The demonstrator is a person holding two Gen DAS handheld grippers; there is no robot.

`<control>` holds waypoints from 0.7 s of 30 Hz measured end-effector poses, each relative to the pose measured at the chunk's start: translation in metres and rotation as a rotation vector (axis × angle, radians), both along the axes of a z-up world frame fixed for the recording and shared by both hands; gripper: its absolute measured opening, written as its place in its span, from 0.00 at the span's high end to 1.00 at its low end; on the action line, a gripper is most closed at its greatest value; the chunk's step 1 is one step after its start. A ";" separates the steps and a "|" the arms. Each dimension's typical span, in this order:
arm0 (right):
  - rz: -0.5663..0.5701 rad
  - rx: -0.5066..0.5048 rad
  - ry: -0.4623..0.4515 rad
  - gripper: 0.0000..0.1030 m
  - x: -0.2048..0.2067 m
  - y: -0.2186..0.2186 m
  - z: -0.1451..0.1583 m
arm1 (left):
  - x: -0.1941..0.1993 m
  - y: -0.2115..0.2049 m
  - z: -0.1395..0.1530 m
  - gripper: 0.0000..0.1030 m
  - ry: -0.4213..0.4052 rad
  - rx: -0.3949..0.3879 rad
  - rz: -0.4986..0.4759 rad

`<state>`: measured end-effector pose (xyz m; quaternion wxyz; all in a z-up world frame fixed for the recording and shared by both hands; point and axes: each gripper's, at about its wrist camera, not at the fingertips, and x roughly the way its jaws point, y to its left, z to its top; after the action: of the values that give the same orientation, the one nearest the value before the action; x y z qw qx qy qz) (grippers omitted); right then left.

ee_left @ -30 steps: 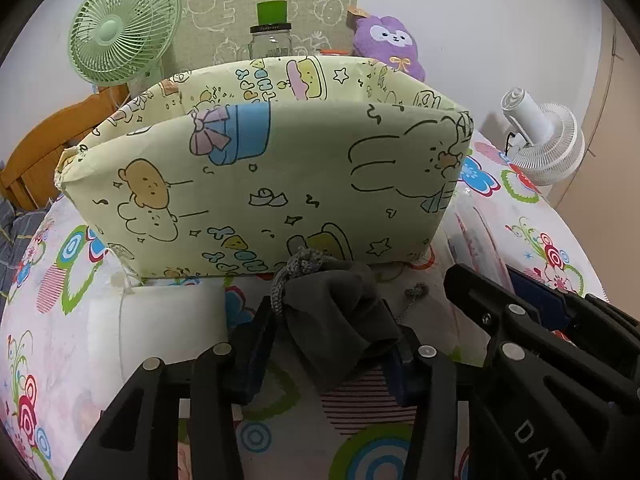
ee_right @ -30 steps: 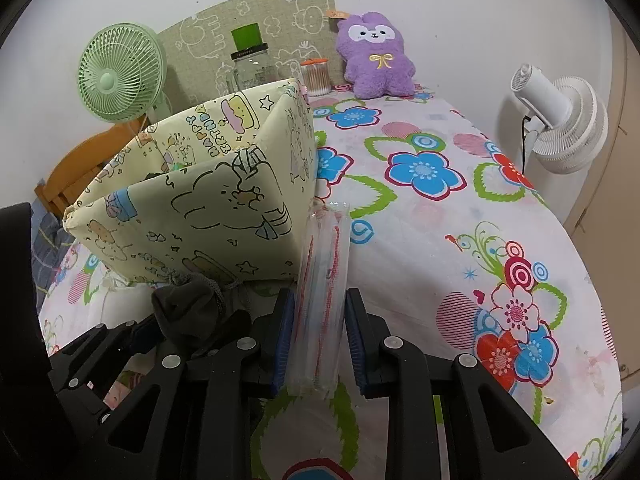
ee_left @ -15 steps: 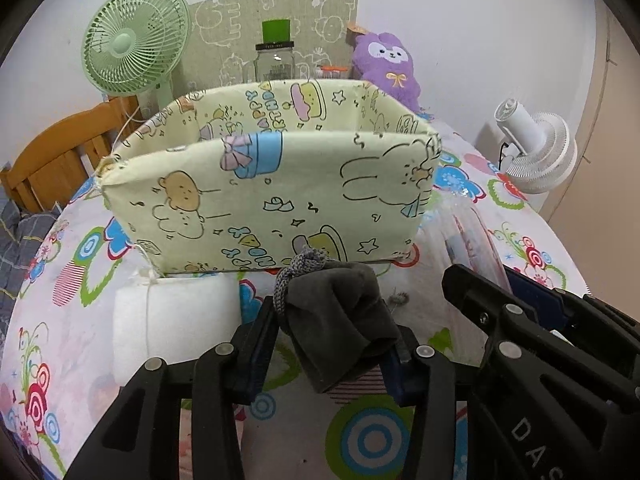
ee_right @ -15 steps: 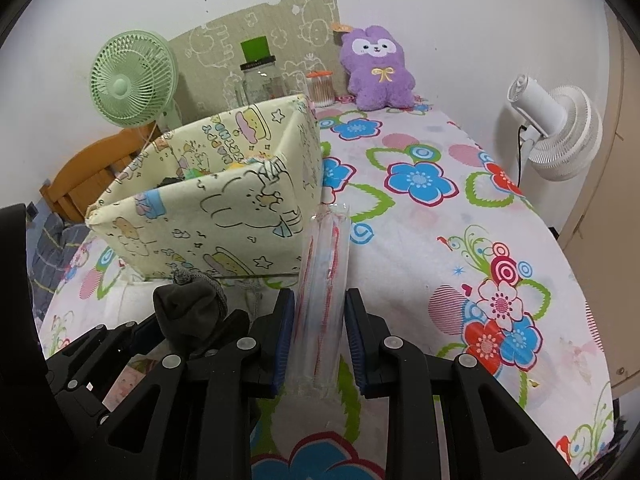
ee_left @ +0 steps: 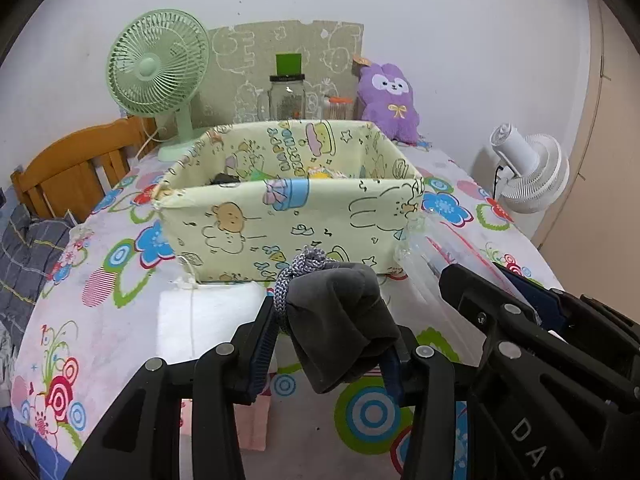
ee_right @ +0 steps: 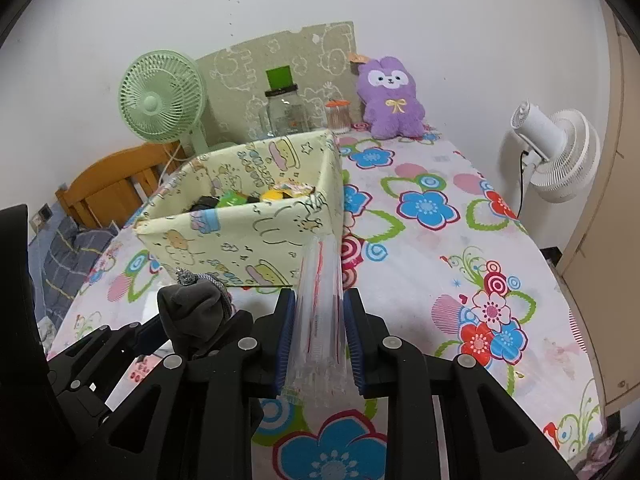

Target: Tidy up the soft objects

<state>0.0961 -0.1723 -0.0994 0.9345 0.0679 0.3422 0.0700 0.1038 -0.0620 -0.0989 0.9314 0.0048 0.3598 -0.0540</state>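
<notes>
My left gripper (ee_left: 328, 344) is shut on a dark grey sock (ee_left: 340, 320) with a speckled cuff, held above the table in front of the yellow cartoon-print fabric box (ee_left: 288, 216). My right gripper (ee_right: 318, 340) is shut on a clear plastic packet (ee_right: 320, 304) with red print, held upright just right of the box (ee_right: 240, 232). The sock also shows in the right wrist view (ee_right: 192, 312). The box holds several small colourful items. The packet also shows in the left wrist view (ee_left: 432, 264).
A white folded cloth (ee_left: 212, 316) lies on the flowered tablecloth before the box. At the back stand a green fan (ee_left: 156, 76), a glass jar (ee_left: 286, 96) and a purple plush (ee_right: 390, 96). A white fan (ee_right: 556, 152) is at the right, a wooden chair (ee_left: 76, 168) at the left.
Both grippers have risen and drawn back from the box with the sock and packet still held; the box's inside now shows.
</notes>
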 end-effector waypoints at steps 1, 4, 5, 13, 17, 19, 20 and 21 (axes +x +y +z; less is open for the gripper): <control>0.003 0.000 -0.004 0.73 -0.002 0.001 0.002 | -0.001 0.001 0.002 0.55 -0.003 -0.001 0.001; 0.009 -0.001 -0.019 0.73 -0.007 0.004 0.008 | -0.005 0.003 0.008 0.55 -0.016 -0.003 0.004; 0.009 -0.001 -0.023 0.73 -0.008 0.004 0.010 | -0.007 0.004 0.010 0.55 -0.021 -0.004 0.005; 0.016 -0.005 -0.066 0.73 -0.016 0.010 0.031 | -0.015 0.008 0.032 0.55 -0.062 -0.006 0.002; 0.018 -0.006 -0.089 0.73 -0.019 0.012 0.044 | -0.018 0.010 0.044 0.55 -0.085 -0.007 0.004; 0.020 -0.006 -0.099 0.73 -0.020 0.013 0.049 | -0.019 0.011 0.049 0.55 -0.094 -0.007 0.005; 0.021 -0.006 -0.103 0.73 -0.020 0.013 0.052 | -0.019 0.011 0.051 0.55 -0.099 -0.007 0.006; 0.022 -0.006 -0.107 0.73 -0.021 0.013 0.054 | -0.019 0.012 0.053 0.55 -0.102 -0.008 0.007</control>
<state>0.0756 -0.1590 -0.0453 0.9509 0.0574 0.2927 0.0827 0.0845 -0.0502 -0.0457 0.9488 0.0027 0.3116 -0.0517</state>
